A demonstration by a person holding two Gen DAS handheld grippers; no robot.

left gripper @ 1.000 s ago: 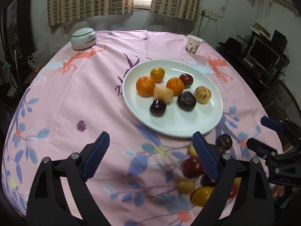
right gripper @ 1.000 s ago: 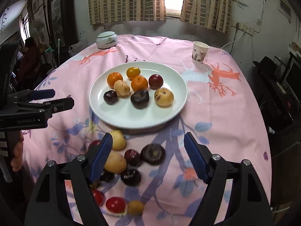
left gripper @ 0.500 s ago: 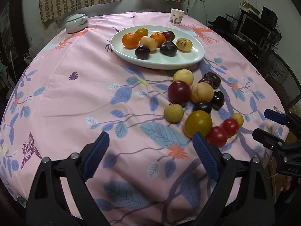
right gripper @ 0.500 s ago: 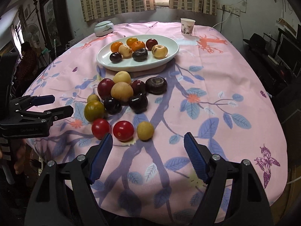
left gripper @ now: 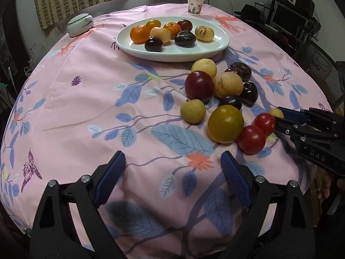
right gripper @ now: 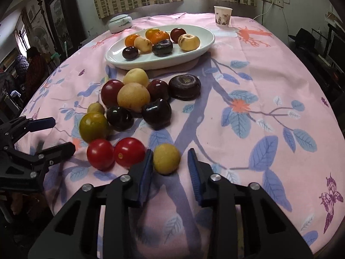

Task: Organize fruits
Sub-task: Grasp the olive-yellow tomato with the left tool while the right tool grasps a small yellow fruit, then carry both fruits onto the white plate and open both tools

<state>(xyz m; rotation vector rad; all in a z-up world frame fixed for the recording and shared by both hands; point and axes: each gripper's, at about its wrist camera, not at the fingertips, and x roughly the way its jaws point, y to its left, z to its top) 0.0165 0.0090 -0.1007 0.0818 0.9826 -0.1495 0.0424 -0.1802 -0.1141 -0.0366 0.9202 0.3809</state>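
A white oval plate point(left gripper: 220, 43) point(right gripper: 207, 41) holds several fruits at the far side of the table. A heap of loose fruit lies on the pink cloth before it. My right gripper point(right gripper: 170, 159) is open, its jaws on either side of a small yellow fruit point(right gripper: 166, 158) point(left gripper: 276, 113), not closed on it. Two red tomatoes point(right gripper: 129, 152) point(left gripper: 251, 139) lie just left of it, beside a green-yellow fruit point(right gripper: 93, 127) point(left gripper: 225, 123). My left gripper point(left gripper: 172, 168) is open and empty, low over bare cloth in front of the heap.
A paper cup point(right gripper: 223, 17) and a lidded white ceramic jar point(right gripper: 120, 23) stand at the table's far edge. A dark flat fruit point(right gripper: 184, 87) lies at the heap's right. Shelves, a monitor and a chair point(left gripper: 319, 69) stand right of the table.
Both grippers came down and closer to the loose fruit. The right gripper's jaws narrowed and now straddle the small yellow fruit.
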